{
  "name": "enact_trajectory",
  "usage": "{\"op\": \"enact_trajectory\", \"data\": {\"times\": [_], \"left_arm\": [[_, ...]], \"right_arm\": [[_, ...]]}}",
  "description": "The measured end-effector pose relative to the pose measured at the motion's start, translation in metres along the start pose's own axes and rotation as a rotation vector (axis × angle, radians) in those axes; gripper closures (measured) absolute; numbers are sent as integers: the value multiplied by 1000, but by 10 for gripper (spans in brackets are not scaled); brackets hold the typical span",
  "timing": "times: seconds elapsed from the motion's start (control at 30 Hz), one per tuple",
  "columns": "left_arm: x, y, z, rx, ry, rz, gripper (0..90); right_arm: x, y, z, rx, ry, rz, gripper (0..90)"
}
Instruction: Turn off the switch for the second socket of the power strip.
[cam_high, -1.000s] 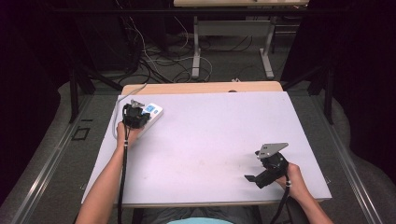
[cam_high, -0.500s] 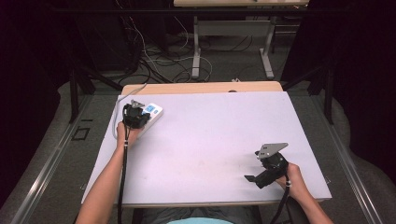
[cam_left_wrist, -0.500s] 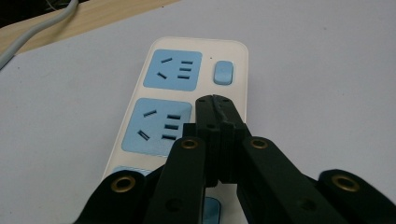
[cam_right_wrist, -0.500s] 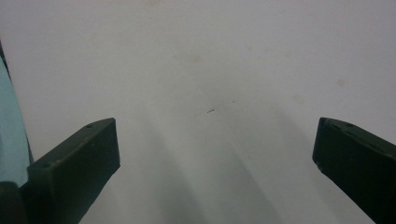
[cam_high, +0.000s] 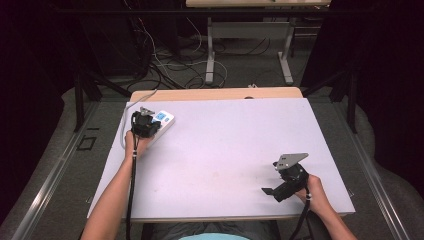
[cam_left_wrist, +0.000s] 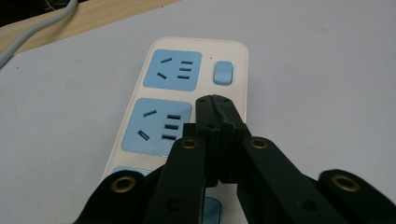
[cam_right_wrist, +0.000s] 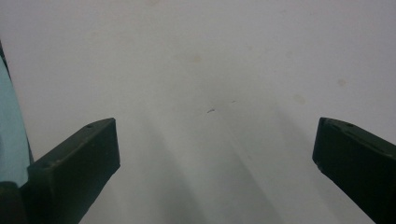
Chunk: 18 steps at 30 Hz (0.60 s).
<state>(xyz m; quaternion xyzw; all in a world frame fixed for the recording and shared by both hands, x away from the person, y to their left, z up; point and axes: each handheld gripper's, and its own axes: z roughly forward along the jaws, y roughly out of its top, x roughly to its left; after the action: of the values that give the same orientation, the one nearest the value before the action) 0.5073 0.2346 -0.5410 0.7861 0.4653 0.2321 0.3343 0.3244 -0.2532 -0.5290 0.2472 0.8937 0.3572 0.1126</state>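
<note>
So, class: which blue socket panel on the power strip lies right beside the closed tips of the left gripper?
The middle panel of the power strip: the left gripper tips sit beside it, while the end panel lies farther off, next to a switch.

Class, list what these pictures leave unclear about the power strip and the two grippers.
- Power strip: in the left gripper view its near end is covered by the shut left gripper; whether the tips touch it is unclear.
- Its switch: on or off, unreadable.
- Its cable: the end runs off the table.
- Right gripper: small in the high view; open, over bare table.
</note>
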Motion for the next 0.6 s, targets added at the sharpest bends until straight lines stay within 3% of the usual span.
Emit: {"op": "enact_trajectory", "data": {"times": [0.6], "left_arm": [[0,0,-1,7,-3,1,900]], "right_arm": [[1,0,0,-2,-6,-2,2]]}}
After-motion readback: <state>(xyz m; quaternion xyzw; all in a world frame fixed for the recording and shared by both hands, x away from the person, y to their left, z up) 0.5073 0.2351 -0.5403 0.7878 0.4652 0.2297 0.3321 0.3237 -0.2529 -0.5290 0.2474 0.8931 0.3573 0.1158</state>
